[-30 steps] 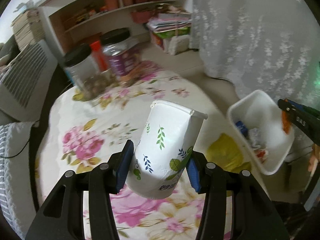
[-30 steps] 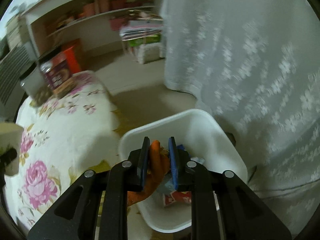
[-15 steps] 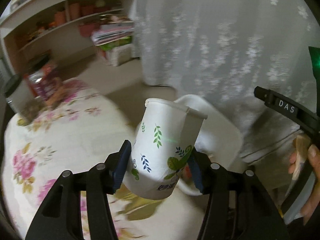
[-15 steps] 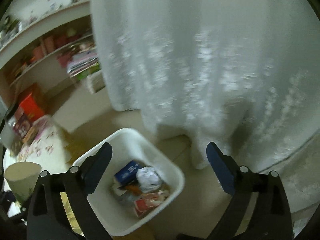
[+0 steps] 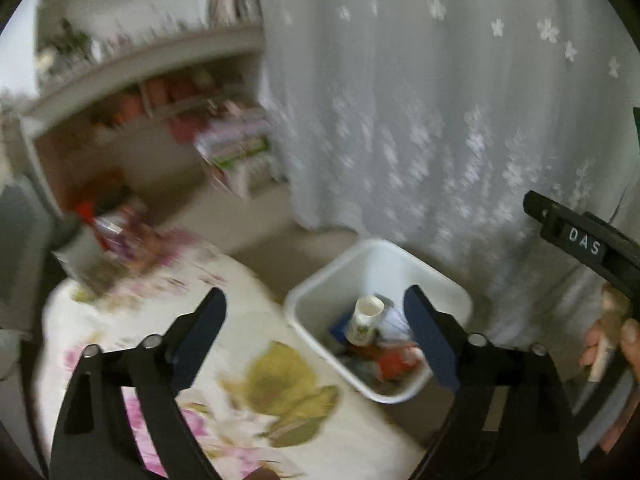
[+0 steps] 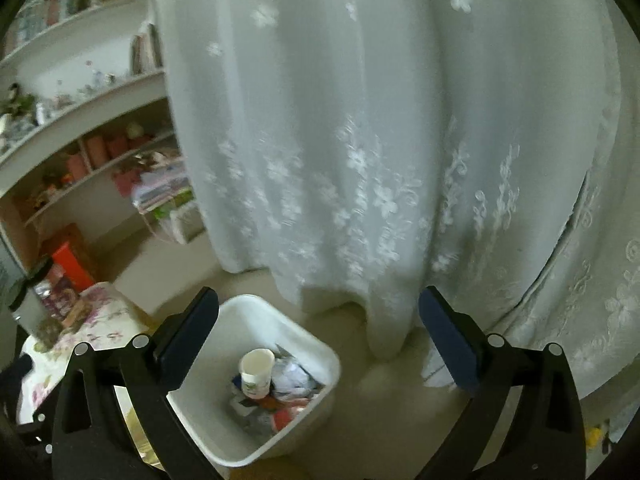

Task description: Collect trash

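Observation:
A white square bin (image 5: 316,308) (image 6: 312,344) stands on the floor beside the table. Inside it a paper cup with leaf print (image 5: 366,318) (image 6: 256,372) lies on top of wrappers, crumpled paper and red scraps. My left gripper (image 5: 316,326) hangs above the bin, its jaws opening wide, with nothing between them. My right gripper (image 6: 320,330) also hovers over the bin, jaws still opening, empty. In the left wrist view the right gripper's black body (image 5: 584,240) and a hand (image 5: 616,344) show at the right edge.
A table with a floral cloth (image 5: 168,320) (image 6: 80,320) lies left of the bin, with jars (image 5: 88,248) at its far end. A white lace curtain (image 6: 380,140) hangs close behind the bin. Shelves with boxes and papers (image 6: 100,152) fill the back left.
The left gripper carried the paper cup from over the table to the bin and let it go; the cup now lies in the bin. The right gripper dropped its orange scrap, opened and rose.

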`<state>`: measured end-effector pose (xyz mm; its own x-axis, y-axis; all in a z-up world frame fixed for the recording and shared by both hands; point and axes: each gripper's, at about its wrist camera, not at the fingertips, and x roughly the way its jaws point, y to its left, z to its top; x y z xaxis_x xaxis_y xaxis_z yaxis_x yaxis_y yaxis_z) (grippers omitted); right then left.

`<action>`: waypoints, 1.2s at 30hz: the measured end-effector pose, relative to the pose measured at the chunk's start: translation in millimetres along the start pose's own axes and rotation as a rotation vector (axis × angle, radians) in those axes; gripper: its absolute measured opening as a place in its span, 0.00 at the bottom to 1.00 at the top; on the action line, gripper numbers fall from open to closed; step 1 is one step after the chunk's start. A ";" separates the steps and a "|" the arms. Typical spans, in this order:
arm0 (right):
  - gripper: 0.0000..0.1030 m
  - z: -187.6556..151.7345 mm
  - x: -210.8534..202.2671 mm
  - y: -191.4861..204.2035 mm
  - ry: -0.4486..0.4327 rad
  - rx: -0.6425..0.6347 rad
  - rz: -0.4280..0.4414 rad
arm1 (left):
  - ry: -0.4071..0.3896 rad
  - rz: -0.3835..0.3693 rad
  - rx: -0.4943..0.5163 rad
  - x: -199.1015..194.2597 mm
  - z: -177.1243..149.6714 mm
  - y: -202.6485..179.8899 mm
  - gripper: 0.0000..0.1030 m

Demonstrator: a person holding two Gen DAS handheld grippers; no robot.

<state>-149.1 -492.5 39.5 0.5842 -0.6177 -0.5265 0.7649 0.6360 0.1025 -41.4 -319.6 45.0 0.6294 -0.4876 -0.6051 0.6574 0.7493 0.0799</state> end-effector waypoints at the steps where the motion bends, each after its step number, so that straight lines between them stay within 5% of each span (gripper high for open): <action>1: 0.93 -2.6 -7.9 5.8 -0.023 -0.009 0.003 | -0.046 0.044 0.001 -12.3 -2.9 5.1 0.89; 5: 0.93 -11.3 -36.0 26.2 -0.102 -0.019 0.042 | -0.198 0.174 -0.029 -51.1 -13.3 26.0 0.94; 8: 0.93 -19.1 -52.6 40.5 -0.141 -0.020 0.093 | -0.261 0.196 -0.092 -72.0 -16.6 46.6 0.94; 16: 0.93 -31.5 -83.4 58.0 -0.234 -0.009 0.148 | -0.279 0.192 -0.164 -90.0 -25.2 72.0 0.94; 36: 0.93 -40.9 -94.7 79.4 -0.261 -0.078 0.181 | -0.289 0.218 -0.239 -93.2 -25.1 78.0 0.94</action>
<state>-154.8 -364.5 63.0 0.7663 -0.5827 -0.2708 0.6252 0.7734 0.1048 -59.2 -204.4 87.7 0.8553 -0.3865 -0.3452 0.4031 0.9148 -0.0253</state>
